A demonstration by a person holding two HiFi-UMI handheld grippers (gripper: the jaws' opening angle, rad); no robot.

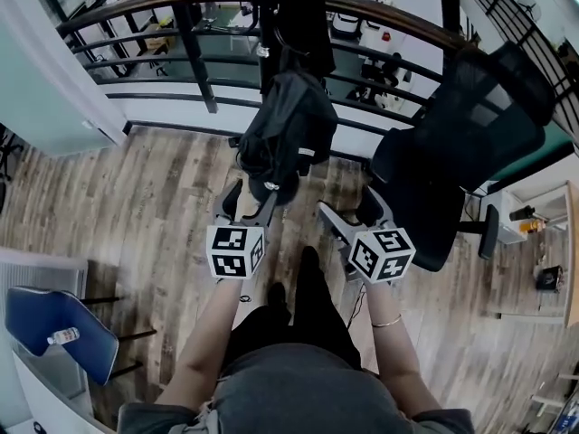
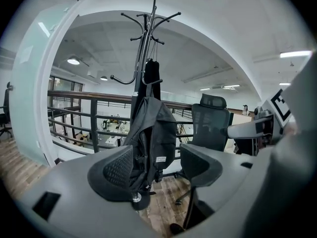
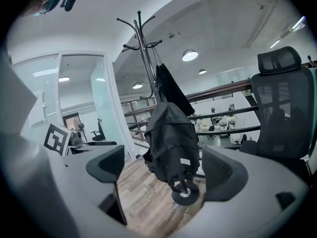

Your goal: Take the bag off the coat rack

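Note:
A black bag [image 1: 288,129] hangs on the black coat rack [image 1: 265,25], just in front of the railing. In the left gripper view the bag [image 2: 153,138] hangs from the rack pole [image 2: 143,48], under a dark garment [image 2: 152,76]. My left gripper [image 1: 251,193] is open, a little short of the bag's lower end, with nothing held. My right gripper [image 1: 348,208] is open too, to the bag's right and slightly nearer me. In the right gripper view the bag [image 3: 173,143] shows between the spread jaws, above the rack's round base [image 3: 184,194].
A black mesh office chair [image 1: 461,152] stands close on the right. A dark railing [image 1: 181,16] runs behind the rack, over a drop to a lower floor. A blue chair [image 1: 59,328] with a small bottle [image 1: 63,336] sits at lower left. A desk edge [image 1: 543,233] lies far right.

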